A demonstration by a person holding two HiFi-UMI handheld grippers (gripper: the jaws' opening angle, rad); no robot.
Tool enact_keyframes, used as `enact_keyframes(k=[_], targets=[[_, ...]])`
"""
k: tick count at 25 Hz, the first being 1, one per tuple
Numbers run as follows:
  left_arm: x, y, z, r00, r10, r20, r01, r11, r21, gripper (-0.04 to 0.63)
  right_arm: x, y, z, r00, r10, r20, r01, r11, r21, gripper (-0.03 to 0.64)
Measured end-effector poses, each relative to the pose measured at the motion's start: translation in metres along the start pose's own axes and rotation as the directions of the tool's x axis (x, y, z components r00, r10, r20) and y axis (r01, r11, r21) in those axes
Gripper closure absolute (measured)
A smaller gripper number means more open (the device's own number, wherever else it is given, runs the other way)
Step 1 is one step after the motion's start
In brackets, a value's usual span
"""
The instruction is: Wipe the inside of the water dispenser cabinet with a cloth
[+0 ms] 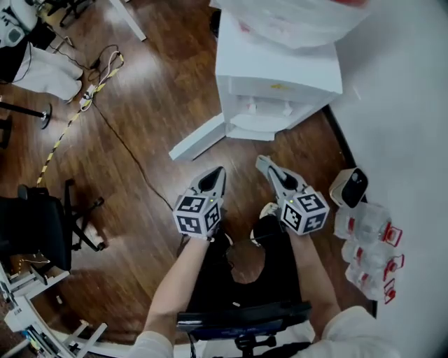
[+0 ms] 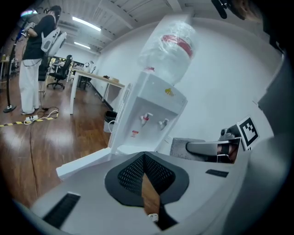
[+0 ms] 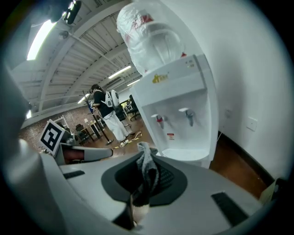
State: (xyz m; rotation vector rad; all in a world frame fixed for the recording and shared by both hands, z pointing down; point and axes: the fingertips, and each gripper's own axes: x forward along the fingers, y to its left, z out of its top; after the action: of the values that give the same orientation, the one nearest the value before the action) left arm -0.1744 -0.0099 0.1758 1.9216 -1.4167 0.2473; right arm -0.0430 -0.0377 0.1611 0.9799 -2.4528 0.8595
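Observation:
The white water dispenser [image 1: 276, 77] stands against the wall with a bottle [image 1: 294, 21] on top. Its lower cabinet door [image 1: 199, 140] is swung open toward the left. The cabinet's inside is hidden in every view. Both grippers hang side by side just in front of it, above the wooden floor. My left gripper [image 1: 218, 171] [image 2: 144, 158] is shut with nothing between its pads. My right gripper [image 1: 262, 162] [image 3: 146, 156] is shut on a grey cloth [image 3: 147, 170], which sticks up past its tips. The dispenser's taps [image 3: 177, 117] face the right gripper.
A white wall [image 1: 406, 105] runs along the right. At its foot stand a small white-and-black device [image 1: 350, 187] and a pack of water bottles [image 1: 367, 245]. A cable [image 1: 126, 150] and striped tape [image 1: 59, 143] cross the floor at left, near a black chair [image 1: 42, 224].

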Motion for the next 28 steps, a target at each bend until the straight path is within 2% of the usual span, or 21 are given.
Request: enact_keyframes(k=[7,12,16,22,25,28], targets=[[0.102,0.093,-0.082,0.998,-0.068,-0.009,0.068,0.996,0.057,0.609,0.13,-0.067,-0.1,0.994,-0.076,0.081,0.074,0.997,0.031,0.586],[0.17,0.13,-0.113,0.993,-0.12,-0.002,0.119,0.981,0.153,0.609,0.212,-0.105,-0.138,0.961,-0.138,0.239,0.13,0.99,0.05,0.586],[0.208,0.149,-0.126,0.988,-0.154,0.005,0.151,0.974,0.171,0.609,0.264,-0.128,-0.153,0.934,-0.158,0.321,0.153,0.987,0.039,0.586],[0.229,0.161,-0.154,0.979,-0.2,0.023,0.195,0.969,0.15,0.609,0.31,-0.179,-0.166,0.867,-0.163,0.471,0.125,0.986,0.112,0.586],[0.224,0.157,-0.146,0.983,-0.178,0.051,0.165,0.965,0.205,0.609,0.324,-0.194,-0.162,0.823,-0.14,0.551,0.085,0.989,0.124,0.584],[0.214,0.15,-0.138,0.986,-0.141,0.094,0.12,0.973,0.197,0.609,0.333,-0.197,-0.152,0.778,-0.085,0.623,-0.01,0.989,0.147,0.584]])
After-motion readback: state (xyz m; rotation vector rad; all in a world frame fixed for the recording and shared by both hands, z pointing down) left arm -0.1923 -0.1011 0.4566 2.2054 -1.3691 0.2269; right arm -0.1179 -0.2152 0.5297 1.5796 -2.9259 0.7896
